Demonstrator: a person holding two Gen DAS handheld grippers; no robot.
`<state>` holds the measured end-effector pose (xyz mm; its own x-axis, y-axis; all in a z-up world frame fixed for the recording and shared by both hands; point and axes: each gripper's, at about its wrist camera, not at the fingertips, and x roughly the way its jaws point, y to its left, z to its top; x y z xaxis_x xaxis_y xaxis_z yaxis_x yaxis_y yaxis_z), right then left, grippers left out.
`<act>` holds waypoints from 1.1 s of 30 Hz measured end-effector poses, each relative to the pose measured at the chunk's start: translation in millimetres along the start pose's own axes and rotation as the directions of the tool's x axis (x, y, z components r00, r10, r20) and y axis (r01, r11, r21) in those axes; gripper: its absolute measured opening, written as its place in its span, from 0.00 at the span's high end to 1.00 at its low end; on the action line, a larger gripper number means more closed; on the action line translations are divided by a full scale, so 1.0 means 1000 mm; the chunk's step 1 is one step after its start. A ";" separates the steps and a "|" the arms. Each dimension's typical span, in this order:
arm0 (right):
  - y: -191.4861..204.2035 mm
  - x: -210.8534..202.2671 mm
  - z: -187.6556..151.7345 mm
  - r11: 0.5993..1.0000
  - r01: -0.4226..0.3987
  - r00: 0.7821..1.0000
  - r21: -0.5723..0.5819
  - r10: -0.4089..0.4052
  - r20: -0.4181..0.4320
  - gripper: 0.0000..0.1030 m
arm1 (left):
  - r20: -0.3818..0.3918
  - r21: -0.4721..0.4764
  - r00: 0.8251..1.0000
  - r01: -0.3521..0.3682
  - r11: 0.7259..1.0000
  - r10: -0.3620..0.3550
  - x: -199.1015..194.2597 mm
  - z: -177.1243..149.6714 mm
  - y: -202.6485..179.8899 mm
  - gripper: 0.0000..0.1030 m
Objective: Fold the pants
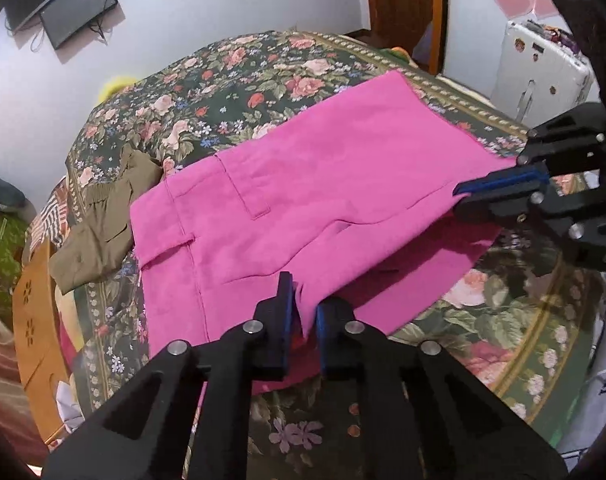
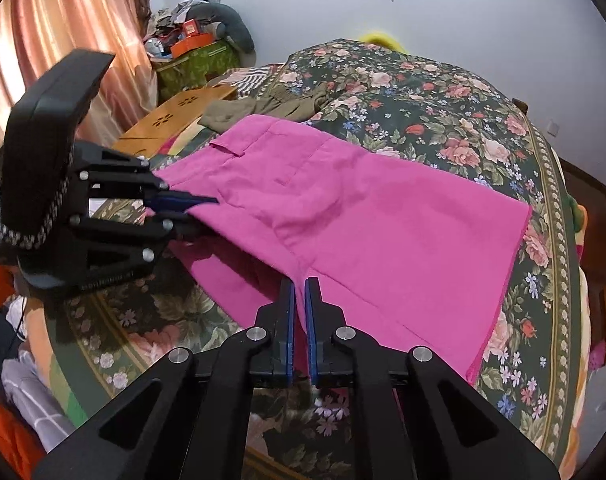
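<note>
Pink pants (image 1: 303,184) lie spread on a floral bedspread (image 1: 231,76), waistband to the left in the left wrist view. My left gripper (image 1: 304,304) is shut on the near edge of the pink cloth, which runs up between its blue pads. My right gripper (image 1: 459,196) pinches the same edge further right, toward the leg end. In the right wrist view the pink pants (image 2: 363,220) fill the middle, my right gripper (image 2: 299,286) is shut on their near edge, and the left gripper (image 2: 211,210) grips the edge near the waistband. The gripped edge is raised slightly off the lower layer.
An olive garment (image 1: 103,224) lies crumpled beyond the waistband, next to a wooden lap table (image 1: 35,320). A white suitcase (image 1: 543,64) stands past the bed's far right corner. Curtains (image 2: 63,20) and a cluttered green box (image 2: 195,64) are at the bed's left side.
</note>
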<state>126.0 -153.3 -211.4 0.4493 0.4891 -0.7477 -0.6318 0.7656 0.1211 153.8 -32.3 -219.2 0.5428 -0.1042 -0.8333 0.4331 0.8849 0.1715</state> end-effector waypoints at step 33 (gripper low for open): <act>-0.004 0.023 -0.010 0.984 0.004 0.994 0.178 0.017 -0.112 0.73 | -0.053 -0.277 0.999 -0.026 0.960 0.012 -0.004 -0.029 0.064 0.52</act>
<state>132.1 -149.2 -235.9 0.3649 0.4516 -0.8142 -0.5079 0.8295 0.2324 158.3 38.0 -220.1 0.5086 -0.0696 -0.8582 0.2024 0.9785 0.0407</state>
